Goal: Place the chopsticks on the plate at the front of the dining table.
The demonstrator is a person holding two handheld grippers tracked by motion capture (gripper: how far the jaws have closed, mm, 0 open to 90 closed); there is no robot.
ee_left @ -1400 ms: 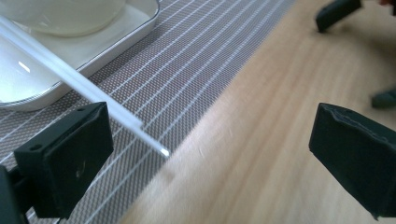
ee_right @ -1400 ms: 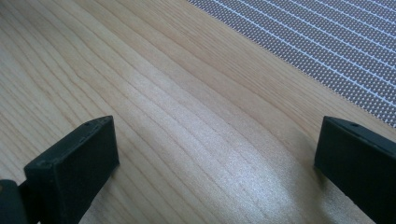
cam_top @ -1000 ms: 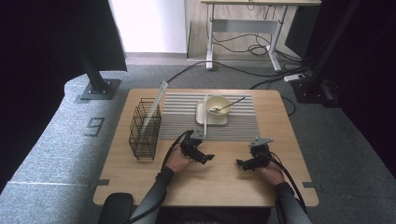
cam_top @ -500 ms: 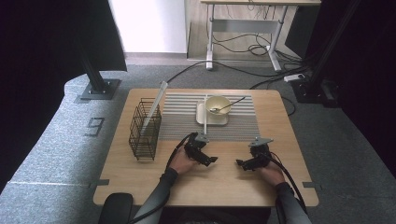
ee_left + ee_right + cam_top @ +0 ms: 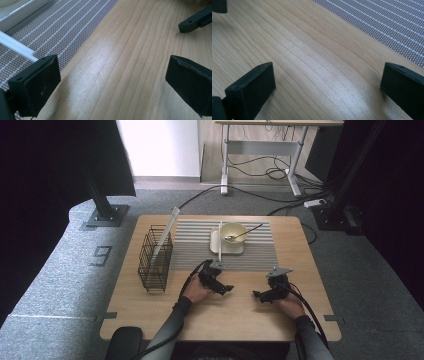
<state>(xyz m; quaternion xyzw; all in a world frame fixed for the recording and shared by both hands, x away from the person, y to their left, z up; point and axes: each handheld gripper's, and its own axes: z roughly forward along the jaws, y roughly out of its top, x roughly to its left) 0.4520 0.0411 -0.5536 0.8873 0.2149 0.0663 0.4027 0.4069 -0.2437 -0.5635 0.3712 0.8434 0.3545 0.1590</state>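
Both hand-held grippers sit low over the bare wood at the near half of the counter, jaws spread, nothing between them. Left hand-held gripper is nearest the white stick, which lies on the striped mat with its far end by the tray; the bowl with spoon sits on that tray. Right hand-held gripper is farther off, just short of the mat's near edge.

Likely step: left reaches for the stick. To do it well: keep the jaws wide, come in across the stick's length, not along it, drop low so the pads straddle it near its close end, then close. Stay clear of the tray rim.

High view gives the whole layout, including the wire rack at left with a flat strip leaning in it. Left gripper view shows how close the stick's end is to the left jaw, plus the other gripper's jaw tip. Right gripper view shows wood and the mat's edge.
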